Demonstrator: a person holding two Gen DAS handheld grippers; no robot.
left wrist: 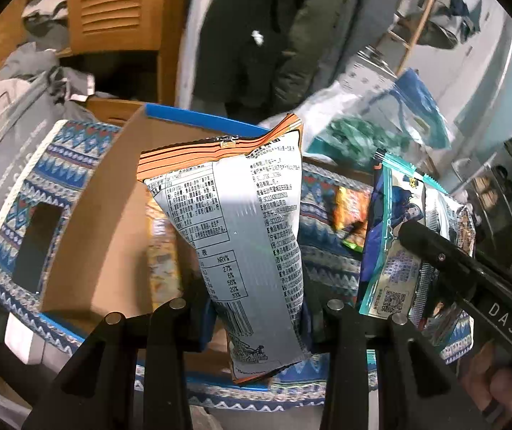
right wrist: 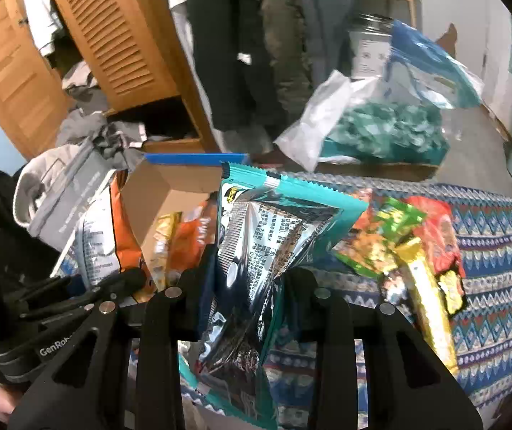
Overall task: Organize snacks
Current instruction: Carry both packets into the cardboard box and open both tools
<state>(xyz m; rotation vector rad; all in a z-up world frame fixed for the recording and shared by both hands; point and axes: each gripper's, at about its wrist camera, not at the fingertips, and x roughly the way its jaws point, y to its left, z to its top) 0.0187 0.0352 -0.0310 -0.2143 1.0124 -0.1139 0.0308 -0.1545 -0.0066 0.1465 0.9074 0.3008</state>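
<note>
Seen from the left wrist, the left gripper point(left wrist: 256, 317) is closed narrowly on an orange-edged snack bag point(left wrist: 241, 222), which is held upright with its silver printed back toward the camera. Behind and beneath the bag, a cardboard box point(left wrist: 94, 215) with a blue rim is seen, its flap open; at least one yellowish packet point(left wrist: 162, 251) lies inside it. The box rests on a patterned blue cloth point(left wrist: 327, 251) that covers the surface. To the right, the right gripper point(left wrist: 435, 251) is seen gripping a teal-edged snack bag point(left wrist: 392, 251), just beside the orange-edged one. A small orange packet point(left wrist: 351, 211) lies on the cloth between the two bags.

From the right wrist, the right gripper point(right wrist: 245, 297) is seen pinched nearly shut on the teal-edged snack bag point(right wrist: 263, 243), whose crinkled silver back is turned to the camera and whose teal top seal points away. At the left, the left gripper point(right wrist: 119, 283) and the orange-edged snack bag point(right wrist: 105, 236) are seen over the cardboard box point(right wrist: 155, 193), in which orange and yellow packets point(right wrist: 184, 240) are lying. To the right, a loose pile of snack packets point(right wrist: 410, 243) in green, red and yellow lies on the patterned blue cloth point(right wrist: 496, 251).
</note>
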